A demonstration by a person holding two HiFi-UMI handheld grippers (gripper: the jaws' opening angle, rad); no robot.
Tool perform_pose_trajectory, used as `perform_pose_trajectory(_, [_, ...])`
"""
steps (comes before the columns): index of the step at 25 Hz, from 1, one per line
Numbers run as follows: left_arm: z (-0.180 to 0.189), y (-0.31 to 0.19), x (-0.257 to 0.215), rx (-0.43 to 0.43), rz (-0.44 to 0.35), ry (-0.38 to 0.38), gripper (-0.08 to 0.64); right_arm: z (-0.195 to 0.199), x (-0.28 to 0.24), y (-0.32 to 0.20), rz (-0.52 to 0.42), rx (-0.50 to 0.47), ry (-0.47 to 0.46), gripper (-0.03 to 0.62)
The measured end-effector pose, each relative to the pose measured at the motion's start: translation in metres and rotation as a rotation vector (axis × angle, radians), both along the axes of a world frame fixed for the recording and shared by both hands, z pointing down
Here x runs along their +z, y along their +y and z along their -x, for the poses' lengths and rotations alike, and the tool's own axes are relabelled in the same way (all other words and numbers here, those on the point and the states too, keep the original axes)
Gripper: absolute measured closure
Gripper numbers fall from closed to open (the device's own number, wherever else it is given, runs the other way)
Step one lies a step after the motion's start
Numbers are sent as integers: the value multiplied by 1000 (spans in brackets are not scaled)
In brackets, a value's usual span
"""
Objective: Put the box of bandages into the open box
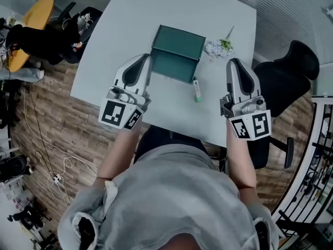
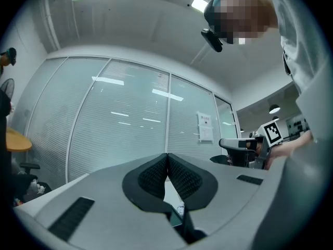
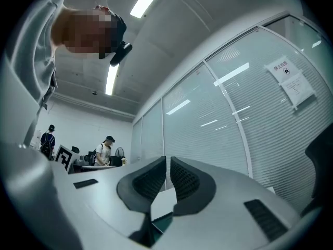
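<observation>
Grey left tool (image 1: 145, 59) and right tool (image 1: 234, 62) are both closed and empty.

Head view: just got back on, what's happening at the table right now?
A person holds a gripper at each side of the open green box on the white table. The left gripper and the right gripper are both shut and empty. The box of bandages lies untouched on the table, by that box's near right corner.

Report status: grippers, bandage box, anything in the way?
Left gripper, right gripper shut, empty. Bandage box on table, beside open box. Nothing in the way.
</observation>
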State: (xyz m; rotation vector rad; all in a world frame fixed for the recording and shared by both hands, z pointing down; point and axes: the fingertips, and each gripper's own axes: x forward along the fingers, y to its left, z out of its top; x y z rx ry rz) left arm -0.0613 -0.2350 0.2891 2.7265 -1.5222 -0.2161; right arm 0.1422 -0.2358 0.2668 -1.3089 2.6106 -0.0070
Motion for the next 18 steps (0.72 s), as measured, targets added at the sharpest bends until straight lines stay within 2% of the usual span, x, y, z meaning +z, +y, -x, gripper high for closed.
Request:
perform_pose_trajectory(3, [3,-14,6,21,13,-4,541,7,5,-11,11,17,9,538])
perform_pose_trajectory(6, [4,-25,15,38,24,-3,540,9,25,-23,70,62,42,538])
perform_pose_trajectory(11, [-4,-28,18,99,-36,-7,541,7,79,-33,202,88,110,538])
perform_pose_trajectory(14, [-7,-33,32,116,-16,-20,541,6,135,-38,315,82,181,537])
perform_pose_trajectory(18, [-11,-41,49,141,22,-24,541,17,216,-30,508,14,237,532])
